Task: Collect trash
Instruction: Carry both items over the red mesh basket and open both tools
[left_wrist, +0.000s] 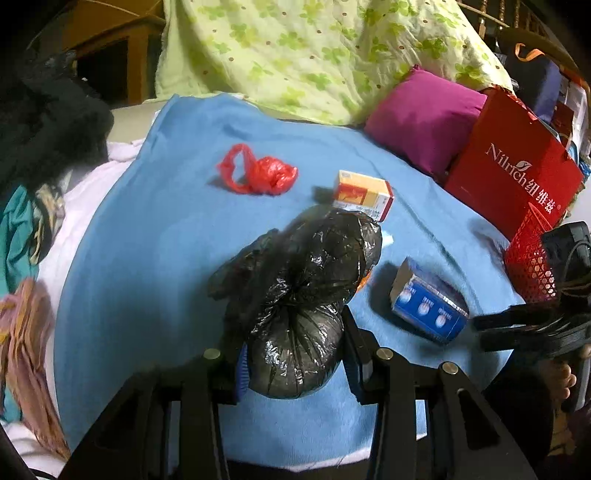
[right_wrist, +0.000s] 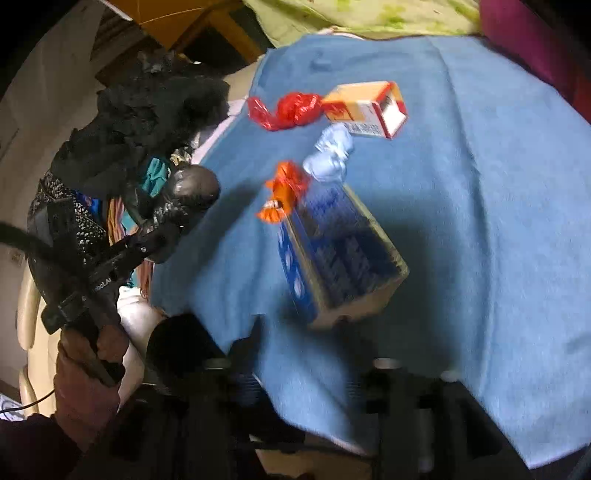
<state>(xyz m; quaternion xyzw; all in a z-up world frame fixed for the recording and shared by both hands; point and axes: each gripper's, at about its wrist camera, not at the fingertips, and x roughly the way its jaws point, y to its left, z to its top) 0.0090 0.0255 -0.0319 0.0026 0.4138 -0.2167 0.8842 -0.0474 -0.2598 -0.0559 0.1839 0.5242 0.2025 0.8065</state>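
My left gripper (left_wrist: 293, 354) is shut on a black plastic trash bag (left_wrist: 299, 291) and holds it above the blue blanket (left_wrist: 147, 240). The bag and left gripper also show in the right wrist view (right_wrist: 184, 199). On the blanket lie a crumpled red plastic bag (left_wrist: 258, 173), an orange-and-white carton (left_wrist: 364, 194) and a blue-and-white carton (left_wrist: 428, 306). In the right wrist view my right gripper (right_wrist: 306, 354) hovers just short of the blue carton (right_wrist: 340, 254); its fingers are blurred and dark. An orange wrapper (right_wrist: 286, 195) and a pale blue crumpled wad (right_wrist: 330, 155) lie beyond the carton.
A red paper gift bag (left_wrist: 517, 162), a magenta cushion (left_wrist: 424, 122) and a red mesh basket (left_wrist: 528, 258) stand at the right. A green floral quilt (left_wrist: 314, 55) lies behind. Dark clothes (left_wrist: 44, 122) are piled at the left.
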